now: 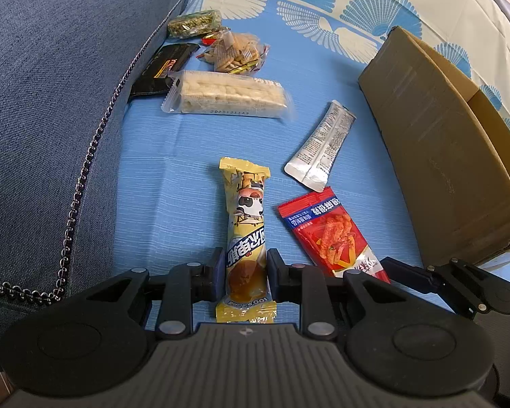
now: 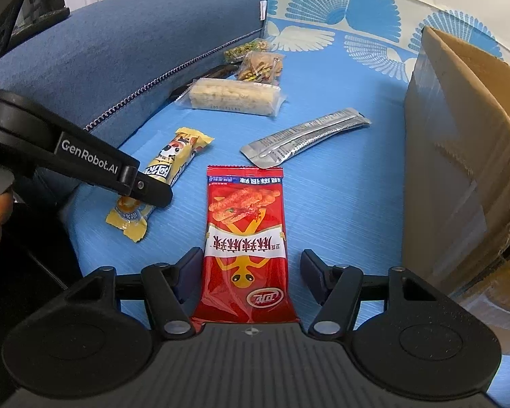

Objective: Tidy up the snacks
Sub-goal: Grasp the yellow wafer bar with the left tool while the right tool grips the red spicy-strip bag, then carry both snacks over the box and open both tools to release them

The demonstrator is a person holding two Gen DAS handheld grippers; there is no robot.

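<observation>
My left gripper [image 1: 243, 272] is shut on a yellow snack bar with a cartoon cow [image 1: 246, 234], which lies on the blue sheet; it also shows in the right wrist view [image 2: 166, 166], under the left gripper's finger [image 2: 146, 188]. My right gripper [image 2: 251, 272] is open, its fingers on either side of a red spicy snack packet [image 2: 246, 238], not touching it. The red packet also shows in the left wrist view [image 1: 333, 234]. A silver sachet [image 1: 323, 146] lies beyond both, also in the right wrist view [image 2: 306, 136].
A cardboard box [image 1: 442, 156] stands at the right, also in the right wrist view [image 2: 459, 156]. A clear-wrapped rice bar [image 1: 227, 97], a biscuit bag [image 1: 236, 52], a green snack pack [image 1: 193, 23] and a black packet [image 1: 161, 69] lie by the blue cushion [image 1: 51, 102].
</observation>
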